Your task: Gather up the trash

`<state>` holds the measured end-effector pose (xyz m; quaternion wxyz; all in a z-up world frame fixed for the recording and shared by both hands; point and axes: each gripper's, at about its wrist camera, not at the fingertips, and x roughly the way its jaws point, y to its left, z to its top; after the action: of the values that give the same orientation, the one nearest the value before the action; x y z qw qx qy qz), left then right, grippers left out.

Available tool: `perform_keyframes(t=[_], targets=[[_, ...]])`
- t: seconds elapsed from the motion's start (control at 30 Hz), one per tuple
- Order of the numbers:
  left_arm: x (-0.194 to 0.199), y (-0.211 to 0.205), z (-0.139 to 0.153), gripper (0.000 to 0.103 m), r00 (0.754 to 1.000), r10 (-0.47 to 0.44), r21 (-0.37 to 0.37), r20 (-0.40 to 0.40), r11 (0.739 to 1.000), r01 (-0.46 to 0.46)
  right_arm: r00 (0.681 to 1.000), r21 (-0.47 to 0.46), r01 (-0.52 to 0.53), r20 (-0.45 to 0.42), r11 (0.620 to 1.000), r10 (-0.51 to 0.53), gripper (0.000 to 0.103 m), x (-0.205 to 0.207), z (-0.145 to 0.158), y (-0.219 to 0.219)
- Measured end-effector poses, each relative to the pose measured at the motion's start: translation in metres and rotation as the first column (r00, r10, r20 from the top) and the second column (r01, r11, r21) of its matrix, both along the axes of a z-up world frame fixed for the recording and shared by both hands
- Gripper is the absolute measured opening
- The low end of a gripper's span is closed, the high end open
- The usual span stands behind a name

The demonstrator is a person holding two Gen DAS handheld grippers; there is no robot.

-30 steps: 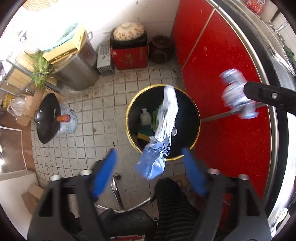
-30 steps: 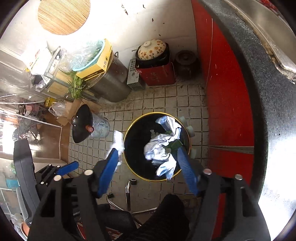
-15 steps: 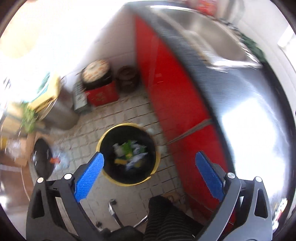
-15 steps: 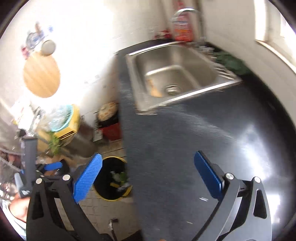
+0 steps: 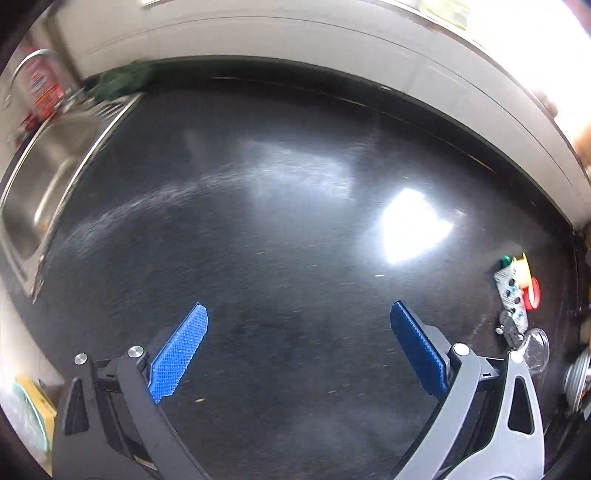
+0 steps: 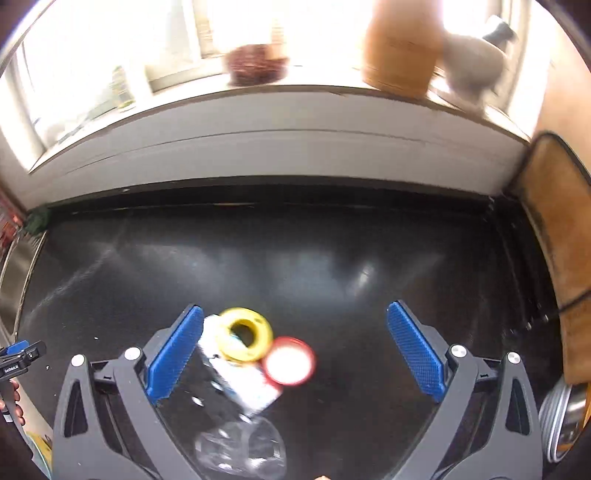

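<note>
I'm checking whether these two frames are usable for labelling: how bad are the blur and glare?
Left wrist view: countertop streaked with motion blur, one blown-out glare patch. Right wrist view: window overexposed, yellow ring and red-rimmed lid smeared, windowsill jars soft.

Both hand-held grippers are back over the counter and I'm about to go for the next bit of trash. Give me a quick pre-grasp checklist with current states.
1. Right hand-held gripper open and empty: ok, nothing pinched between the blue pads.
2. Left hand-held gripper open and empty: ok.
3. Trash within the right gripper's span: ok, the yellow ring, red-rimmed round lid, white packet and clear plastic cup lie between the fingers.
4. Items separate enough for a single pick: not ok, ring, lid and packet overlap.
5. Image sharp enough to aim: not ok, both views are motion-blurred.
6. Counter under the left gripper free of trash: ok, the pile sits far to its right.
</note>
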<state>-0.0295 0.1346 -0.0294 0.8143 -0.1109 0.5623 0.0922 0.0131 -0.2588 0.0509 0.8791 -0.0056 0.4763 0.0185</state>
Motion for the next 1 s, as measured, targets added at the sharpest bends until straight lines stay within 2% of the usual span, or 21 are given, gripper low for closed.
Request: perform_keyframes(t=[0.1,0.17,0.27,0.33,0.53,0.63,0.73,0.83,1.0], targets=[[0.029,-0.063,-0.006,0.096,0.988,-0.151,-0.009,-0.016,0.988,0.151,0.994,-0.002,0.106,-0.030,0.994,-0.106,0.096,-0.027,-0.014,-0.062],[0.040,-0.108,-0.011,0.096,0.966,-0.259,-0.010,-0.025,0.966,0.259,0.986,0.005,0.155,-0.056,0.988,-0.155,0.096,-0.046,-0.021,-0.090],[0.049,-0.154,-0.019,0.096,0.931,-0.364,-0.010,-0.042,0.931,0.364,0.976,0.013,0.199,-0.093,0.980,-0.197,0.096,-0.068,-0.036,-0.117],[0.056,-0.174,-0.026,0.096,0.918,-0.395,-0.010,-0.048,0.919,0.395,0.971,0.013,0.215,-0.111,0.977,-0.212,0.096,-0.077,-0.044,-0.128],[0.087,-0.213,-0.042,0.096,0.912,-0.404,-0.094,-0.068,0.913,0.398,0.968,0.024,0.228,-0.117,0.973,-0.223,0.096,-0.098,-0.046,-0.141],[0.094,-0.230,-0.044,0.096,0.901,-0.431,-0.124,-0.058,0.898,0.422,0.968,0.026,0.229,-0.108,0.973,-0.226,0.096,-0.101,-0.041,-0.141],[0.103,-0.246,-0.056,0.096,0.879,-0.469,-0.096,-0.083,0.882,0.461,0.969,0.028,0.230,-0.101,0.973,-0.226,0.096,-0.098,-0.037,-0.141],[0.115,-0.242,-0.070,0.096,0.872,-0.477,-0.034,-0.105,0.878,0.477,0.971,0.029,0.223,-0.095,0.974,-0.220,0.096,-0.092,-0.034,-0.140],[0.142,-0.192,-0.067,0.097,0.919,-0.383,0.010,-0.090,0.923,0.386,0.975,0.022,0.202,-0.095,0.979,-0.199,0.096,-0.080,-0.035,-0.130]])
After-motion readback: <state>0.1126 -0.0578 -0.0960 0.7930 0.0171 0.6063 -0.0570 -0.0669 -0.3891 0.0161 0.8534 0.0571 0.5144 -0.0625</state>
